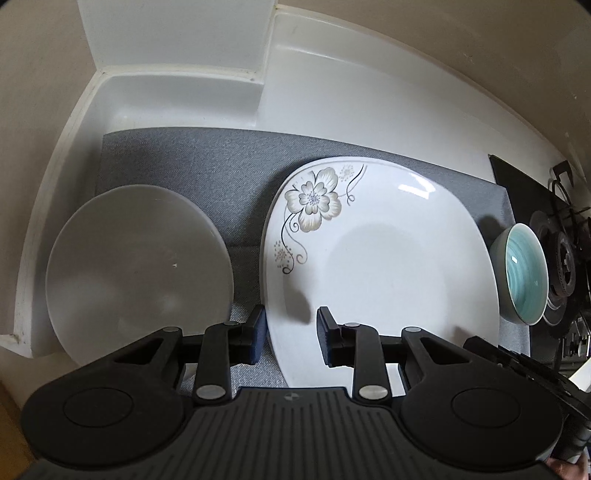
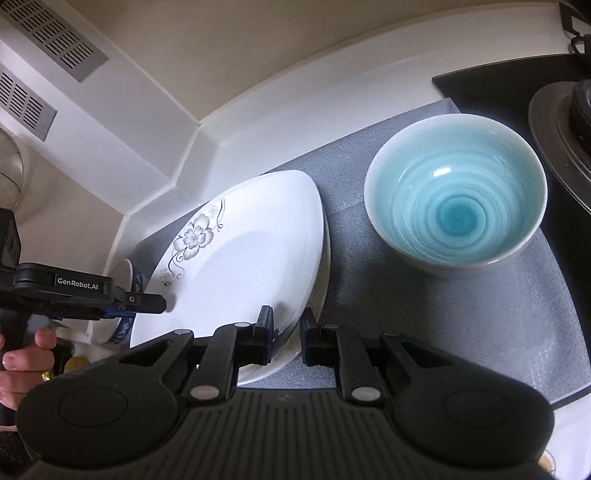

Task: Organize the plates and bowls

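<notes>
A white counter corner carries a grey mat, and the flowered plate lies at its middle. Left of the plate sits a plain white bowl; right of it a teal bowl, with a black stove beyond. The left gripper hovers spread over the plate's near rim. The right gripper pinches the plate's near edge, lifting it tilted. Only the right wrist view shows a second plate beneath and the wall vents.
</notes>
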